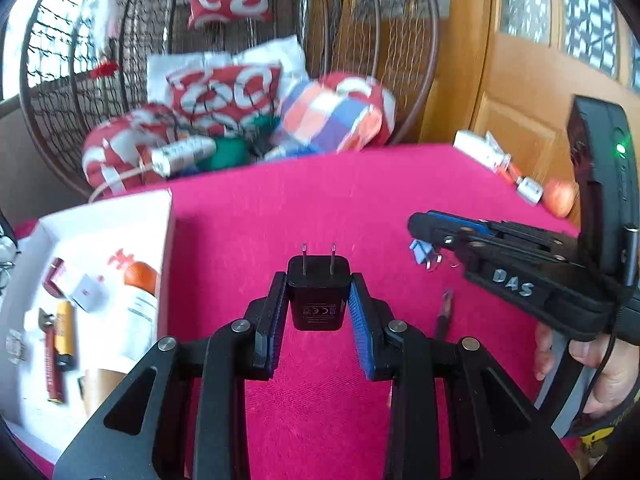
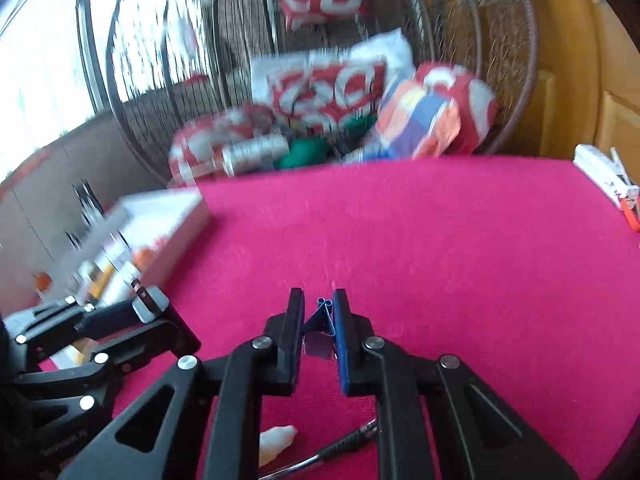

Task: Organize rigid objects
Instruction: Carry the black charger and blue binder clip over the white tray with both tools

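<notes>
**Both hands full over the pink desk**

Left wrist view: my left gripper (image 1: 319, 300) has its fingers clamped on a black charger (image 1: 318, 296), prongs pointing away, above the desk (image 1: 320, 200). A white box (image 1: 100, 280) of small items sits to the left.

Right wrist view: my right gripper (image 2: 319, 322) has its fingers nearly closed, pinching a blue binder clip (image 2: 322, 318).

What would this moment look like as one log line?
left gripper: shut on black plug adapter | right gripper: shut on blue binder clip | white box: partly filled
</notes>
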